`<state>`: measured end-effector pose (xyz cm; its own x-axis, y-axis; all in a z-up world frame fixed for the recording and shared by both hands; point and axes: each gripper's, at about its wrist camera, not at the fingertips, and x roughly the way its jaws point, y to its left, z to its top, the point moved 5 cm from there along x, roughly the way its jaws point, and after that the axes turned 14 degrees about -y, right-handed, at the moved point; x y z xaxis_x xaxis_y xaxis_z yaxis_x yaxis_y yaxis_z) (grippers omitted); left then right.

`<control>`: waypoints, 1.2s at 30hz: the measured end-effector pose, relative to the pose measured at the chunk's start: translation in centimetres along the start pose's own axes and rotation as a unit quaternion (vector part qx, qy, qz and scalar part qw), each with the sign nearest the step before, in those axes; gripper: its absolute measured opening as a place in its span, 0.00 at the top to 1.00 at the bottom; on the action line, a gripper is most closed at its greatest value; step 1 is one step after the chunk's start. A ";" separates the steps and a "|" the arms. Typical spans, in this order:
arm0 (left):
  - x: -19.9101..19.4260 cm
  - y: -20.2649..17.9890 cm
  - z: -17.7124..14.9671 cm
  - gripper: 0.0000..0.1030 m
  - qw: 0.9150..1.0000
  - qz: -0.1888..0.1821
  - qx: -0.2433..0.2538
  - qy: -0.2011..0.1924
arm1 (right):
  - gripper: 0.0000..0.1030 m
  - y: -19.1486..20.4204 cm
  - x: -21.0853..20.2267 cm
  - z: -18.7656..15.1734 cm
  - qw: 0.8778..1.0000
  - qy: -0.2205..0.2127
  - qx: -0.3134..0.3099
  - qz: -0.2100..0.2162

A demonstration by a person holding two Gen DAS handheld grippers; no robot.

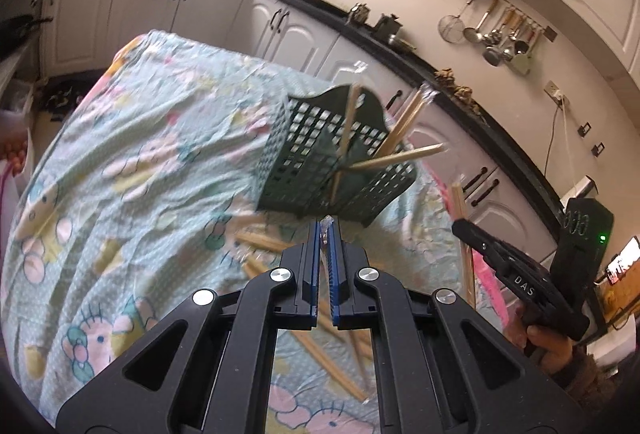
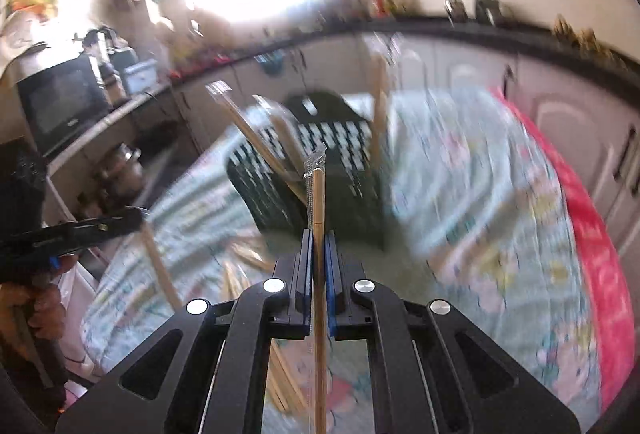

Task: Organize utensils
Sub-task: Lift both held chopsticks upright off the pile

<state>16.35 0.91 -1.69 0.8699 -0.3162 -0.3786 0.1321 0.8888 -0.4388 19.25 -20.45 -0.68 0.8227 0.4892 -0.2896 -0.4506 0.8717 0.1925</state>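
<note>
1. L gripper (image 1: 326,230): jaws nearly shut, only a sliver of clear wrapper (image 1: 327,224) pinched at the tips; no stick seen in it.
2. R gripper (image 2: 319,238): clamped on one wrapped chopstick pair (image 2: 318,194), sticking out fwd past the tips.
3. Basket (image 1: 304,154): dark green lattice, upright on the floral cloth (image 1: 120,154); ~4 wrapped pairs (image 1: 400,156) lean inside.
4. Loose pairs (image 1: 260,238) on cloth in front of basket.

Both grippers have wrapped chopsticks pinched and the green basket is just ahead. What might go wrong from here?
1. The left gripper grips only the clear wrapper tip, so that pair may slip out.
2. The right gripper holds its chopsticks mid-length; the long end may snag the sticks already leaning in the basket.
3. Bumping the basket could tip it.
</note>
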 end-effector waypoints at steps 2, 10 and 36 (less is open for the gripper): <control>-0.1 -0.8 1.0 0.99 1.000 -0.006 0.009 -0.007 | 0.95 0.7 -0.2 1.7 0.999 -0.031 -0.010 0.010; -0.3 -3.0 4.6 1.00 0.998 -0.014 0.042 -0.033 | 0.95 1.5 -0.2 6.5 0.994 -0.106 -0.030 0.016; -2.9 -7.3 15.5 1.00 0.988 -0.029 0.085 -0.127 | 0.95 1.0 -0.5 15.6 0.971 -0.233 -0.063 0.002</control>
<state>20.25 0.52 15.27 0.9468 -0.2945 -0.1300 0.2451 0.9212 -0.3022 23.84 -20.21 14.32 0.8754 0.4520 0.1715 -0.4683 0.8809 0.0690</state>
